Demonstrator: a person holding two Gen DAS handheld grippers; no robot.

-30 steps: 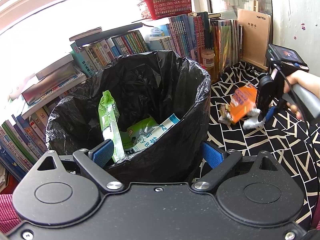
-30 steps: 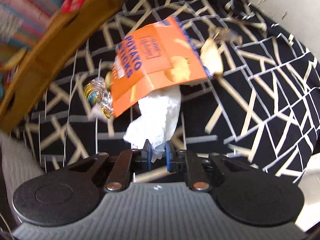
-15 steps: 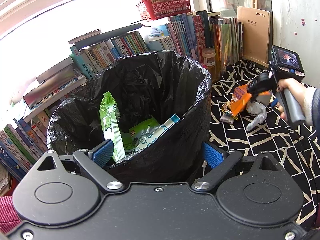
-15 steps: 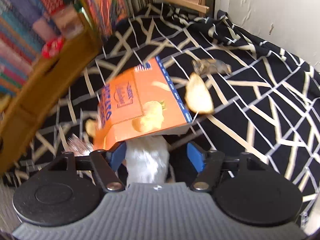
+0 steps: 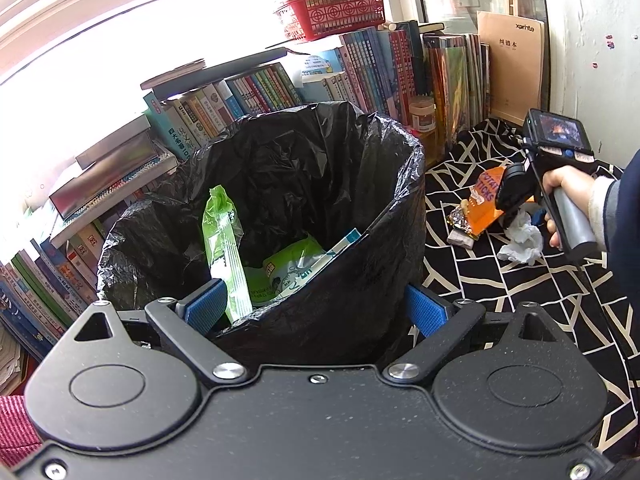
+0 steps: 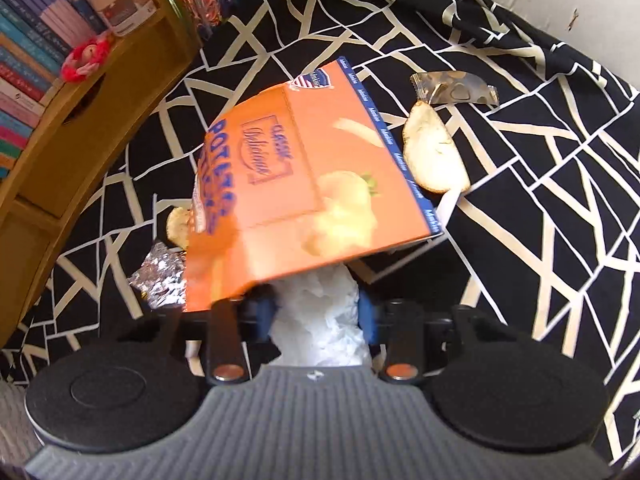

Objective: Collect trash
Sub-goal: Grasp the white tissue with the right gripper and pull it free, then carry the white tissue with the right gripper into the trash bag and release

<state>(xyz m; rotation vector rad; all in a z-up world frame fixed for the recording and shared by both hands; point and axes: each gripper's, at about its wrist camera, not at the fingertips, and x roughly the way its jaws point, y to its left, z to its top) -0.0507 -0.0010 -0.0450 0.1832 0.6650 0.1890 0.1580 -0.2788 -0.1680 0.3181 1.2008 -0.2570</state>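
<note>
A bin lined with a black bag (image 5: 360, 280) fills the left wrist view, with a green wrapper (image 5: 220, 240) and other packets inside. My left gripper (image 5: 314, 310) stands open, its fingers straddling the bin's near wall. To the right, on the black-and-white cloth, my right gripper (image 5: 520, 216) points down at a crumpled white tissue (image 5: 524, 240) beside an orange potato-sticks packet (image 5: 486, 200). In the right wrist view my right gripper (image 6: 316, 316) has its jaws closing, and the tissue (image 6: 320, 320) lies between them. The orange packet (image 6: 304, 192) overlaps the left finger.
A foil wrapper (image 6: 160, 280), a potato chip (image 6: 434, 156) and a clear wrapper (image 6: 456, 88) lie on the patterned cloth (image 6: 540, 200). A wooden shelf (image 6: 80, 140) with books stands to the left of them. Rows of books (image 5: 360, 64) and a red basket (image 5: 332, 12) stand behind the bin.
My right gripper let go of the tissue's tip, spread wide, sank lower over the tissue and is now narrower around it. The left gripper and the bin stayed still.
</note>
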